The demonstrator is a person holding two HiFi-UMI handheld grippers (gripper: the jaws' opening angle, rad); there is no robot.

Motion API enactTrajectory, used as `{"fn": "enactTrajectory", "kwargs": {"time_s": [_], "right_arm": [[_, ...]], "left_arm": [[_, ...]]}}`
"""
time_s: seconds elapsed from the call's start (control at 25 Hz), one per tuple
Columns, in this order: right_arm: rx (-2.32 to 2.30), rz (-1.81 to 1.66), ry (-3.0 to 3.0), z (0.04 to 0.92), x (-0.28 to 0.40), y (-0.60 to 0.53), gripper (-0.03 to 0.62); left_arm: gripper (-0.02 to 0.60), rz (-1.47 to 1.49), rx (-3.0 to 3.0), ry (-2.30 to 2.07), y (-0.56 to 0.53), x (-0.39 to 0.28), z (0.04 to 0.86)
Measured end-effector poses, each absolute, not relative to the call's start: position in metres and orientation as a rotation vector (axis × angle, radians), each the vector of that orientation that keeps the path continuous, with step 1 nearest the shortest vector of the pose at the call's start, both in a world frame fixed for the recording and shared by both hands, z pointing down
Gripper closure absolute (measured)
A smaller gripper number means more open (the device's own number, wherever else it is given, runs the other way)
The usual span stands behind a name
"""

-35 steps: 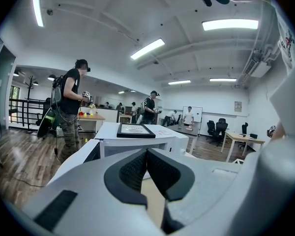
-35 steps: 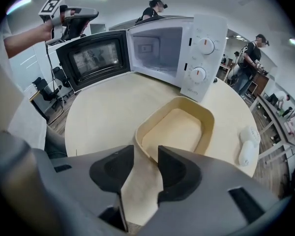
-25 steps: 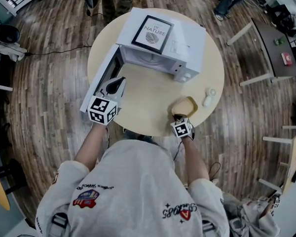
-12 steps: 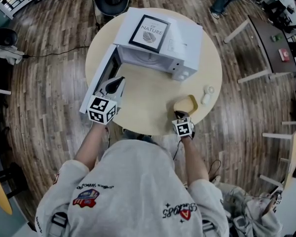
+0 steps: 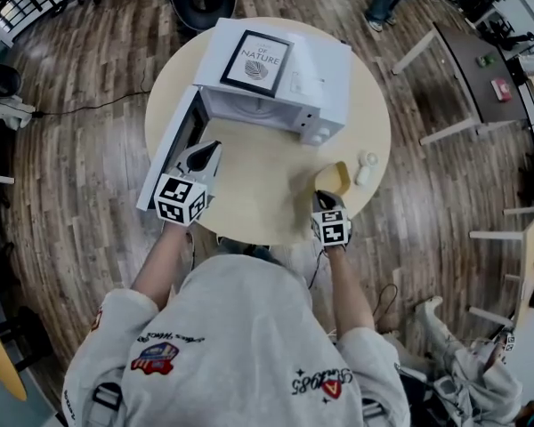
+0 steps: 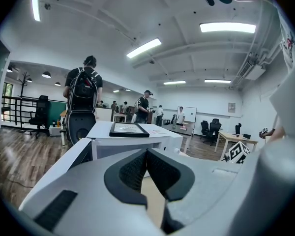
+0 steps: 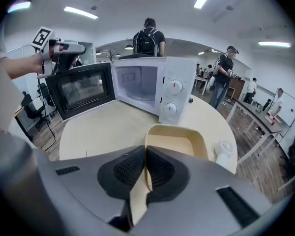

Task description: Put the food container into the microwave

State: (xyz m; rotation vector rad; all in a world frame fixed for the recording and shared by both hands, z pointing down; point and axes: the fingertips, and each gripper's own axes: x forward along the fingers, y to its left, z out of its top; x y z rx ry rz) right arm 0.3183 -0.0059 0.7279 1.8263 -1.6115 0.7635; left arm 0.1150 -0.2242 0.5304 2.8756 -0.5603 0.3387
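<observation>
Operator wears a light grey sweatshirt (image 5: 240,327), sleeves stopping short of the forearms. Left shoulder side: red-and-blue patch (image 5: 157,358) under script lettering. Right side: dark lettering with a red emblem (image 5: 325,383). Left gripper (image 5: 212,148): pale grey shell, black-and-white marker cube (image 5: 180,200) at the back. Right gripper (image 5: 325,197): same build, own cube (image 5: 332,229), thin dark cable (image 5: 315,272) trailing off it. Jaws carry black ribbed pads (image 6: 133,170); dark slot insets in the shells.

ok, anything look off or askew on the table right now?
Nothing spilled or broken. The container hangs tilted, pinched by one wall in the right tongs; it looks empty. A framed picture lies on top of the microwave, an odd spot.
</observation>
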Motion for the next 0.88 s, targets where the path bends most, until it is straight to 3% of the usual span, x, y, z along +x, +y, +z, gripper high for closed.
{"fn": "enactTrajectory", "kwargs": {"time_s": [0.48,0.88], "right_arm": [[2.040,0.552,-1.690,0.628,0.313,-0.021,0.577],[2.031,0.491,-1.733,0.606,0.298,-0.036,0.577]], "left_arm": [[0.577,0.319,2.895,-0.515,-0.224,0.127,0.526],[0.577,0.312,2.887,-0.539,-0.226,0.113,0.525]]}}
